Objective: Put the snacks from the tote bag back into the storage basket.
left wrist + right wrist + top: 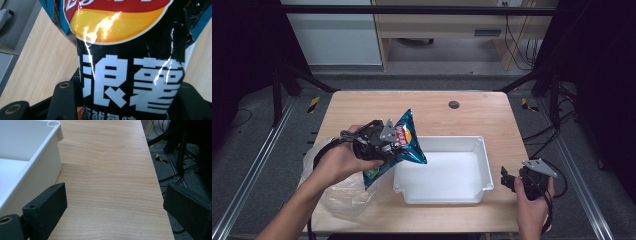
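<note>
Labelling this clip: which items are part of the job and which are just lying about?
In the job:
- crisp bag, clamped in the left tongs
- white tray, just right of the bag
- clear plastic bag, below the left hand

Lying about:
- right tongs, open, idle over bare table
- round plug in the tabletop

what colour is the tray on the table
The tray is plain white, clearest in the high view.
</note>
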The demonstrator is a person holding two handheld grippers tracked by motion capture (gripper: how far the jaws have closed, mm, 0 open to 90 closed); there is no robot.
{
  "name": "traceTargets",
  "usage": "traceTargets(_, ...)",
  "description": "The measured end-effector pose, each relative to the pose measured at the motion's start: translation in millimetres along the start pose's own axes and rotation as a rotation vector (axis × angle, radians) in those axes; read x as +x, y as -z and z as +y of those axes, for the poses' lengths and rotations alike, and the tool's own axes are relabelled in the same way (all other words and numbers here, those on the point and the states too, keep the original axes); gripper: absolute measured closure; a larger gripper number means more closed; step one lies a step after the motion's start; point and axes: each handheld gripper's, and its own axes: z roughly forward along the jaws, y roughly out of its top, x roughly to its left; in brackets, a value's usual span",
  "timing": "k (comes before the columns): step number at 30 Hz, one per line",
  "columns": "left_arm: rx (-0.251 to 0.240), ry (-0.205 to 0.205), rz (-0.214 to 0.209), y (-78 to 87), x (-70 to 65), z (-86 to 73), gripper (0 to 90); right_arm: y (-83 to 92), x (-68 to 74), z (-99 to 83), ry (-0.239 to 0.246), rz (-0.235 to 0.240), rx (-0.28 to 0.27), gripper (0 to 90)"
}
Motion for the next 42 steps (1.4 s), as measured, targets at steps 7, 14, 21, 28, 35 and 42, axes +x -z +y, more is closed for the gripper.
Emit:
traceTargets(7, -0.004, -0.011, -0.012, -4.4, -6.5, 11.9, 45.9, 0.2, 0.1, 0.2, 0.001, 0.001, -0.002, 5.6)
traceTargets(14, -0.006, -0.041, -0.022, -6.5, -8.7, 20.5, 45.9, 0.0, -0.1, 0.3, 0.001, 0.0, -0.003, 5.6)
traceTargets(21, -0.014, -0.024, -0.023, -6.6, -12.4, 26.3, 45.9, 0.2, -0.1, 0.2, -0.001, 0.001, -0.002, 5.6)
traceTargets(28, -0.007, -0.026, -0.033, -10.7, -15.9, 30.8, 45.9, 0.3, -0.7, 0.3, -0.002, 0.0, -0.004, 5.6)
traceTargets(35, -0.007, -0.074, -0.031, -12.2, -14.2, 36.9, 45.9, 0.5, -0.5, 0.5, -0.005, 0.003, -0.004, 5.6)
traceTargets(42, -0.006, -0.085, -0.038, -16.6, -17.0, 41.4, 46.0, 0.2, -0.6, 0.5, -0.001, 0.0, -0.005, 5.6)
